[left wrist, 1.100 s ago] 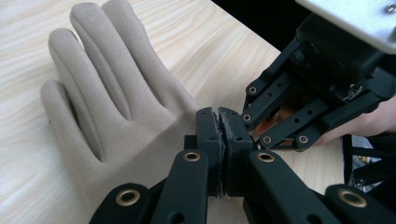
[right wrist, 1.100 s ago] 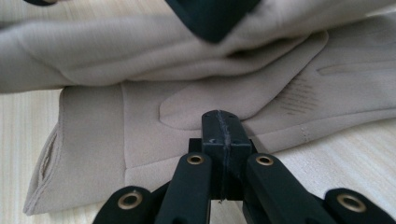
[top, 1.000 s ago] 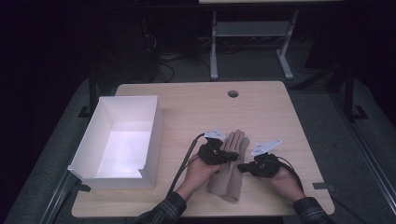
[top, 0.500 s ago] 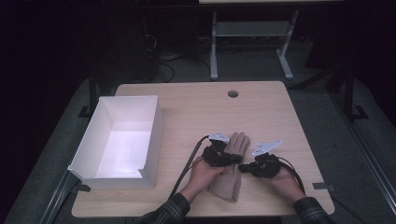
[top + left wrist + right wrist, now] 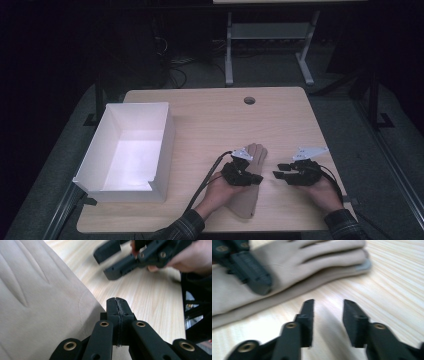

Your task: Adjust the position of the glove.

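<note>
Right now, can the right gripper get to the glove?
Probably yes. The right gripper is open, beside the glove, with bare table between them. The left gripper, shut, sits over the glove's middle, but the near edge looks free.

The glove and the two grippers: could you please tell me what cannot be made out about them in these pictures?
- Glove: in the high view the left gripper and its hand cover its middle, so contact there is hidden.
- Glove's fingers and cuff: cut off by the frame edges in the left gripper view.
- Right gripper: its jaws stand apart, blurred by motion in its own view.
- White box: its near wall hides part of the floor inside.
</note>
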A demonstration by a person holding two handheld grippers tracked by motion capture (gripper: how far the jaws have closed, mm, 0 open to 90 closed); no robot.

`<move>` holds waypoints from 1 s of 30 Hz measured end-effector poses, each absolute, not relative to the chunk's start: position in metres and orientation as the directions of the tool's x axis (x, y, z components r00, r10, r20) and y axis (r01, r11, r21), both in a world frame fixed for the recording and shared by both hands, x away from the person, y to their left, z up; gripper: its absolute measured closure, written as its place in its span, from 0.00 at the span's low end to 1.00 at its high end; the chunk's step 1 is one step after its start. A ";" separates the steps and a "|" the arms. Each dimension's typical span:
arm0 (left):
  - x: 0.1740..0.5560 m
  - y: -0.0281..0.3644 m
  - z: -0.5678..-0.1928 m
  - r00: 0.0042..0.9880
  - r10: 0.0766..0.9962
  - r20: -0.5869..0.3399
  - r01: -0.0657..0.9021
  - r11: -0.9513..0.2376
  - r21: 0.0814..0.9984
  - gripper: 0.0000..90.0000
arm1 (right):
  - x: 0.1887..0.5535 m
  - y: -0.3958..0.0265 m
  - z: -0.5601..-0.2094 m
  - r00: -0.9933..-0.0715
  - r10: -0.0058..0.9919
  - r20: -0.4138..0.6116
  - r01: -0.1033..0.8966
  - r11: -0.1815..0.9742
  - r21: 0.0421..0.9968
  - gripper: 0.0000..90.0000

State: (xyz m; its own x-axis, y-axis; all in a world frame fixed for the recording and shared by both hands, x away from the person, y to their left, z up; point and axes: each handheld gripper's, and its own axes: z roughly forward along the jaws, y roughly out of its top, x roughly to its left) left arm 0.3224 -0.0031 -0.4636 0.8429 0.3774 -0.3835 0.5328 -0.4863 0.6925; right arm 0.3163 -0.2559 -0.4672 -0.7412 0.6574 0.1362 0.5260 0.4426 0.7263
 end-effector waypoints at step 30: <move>0.326 0.074 -0.440 0.854 0.480 -0.199 0.479 -0.579 0.660 0.73 | 0.322 -0.251 -0.482 -0.667 0.744 0.038 0.527 0.436 0.729 0.21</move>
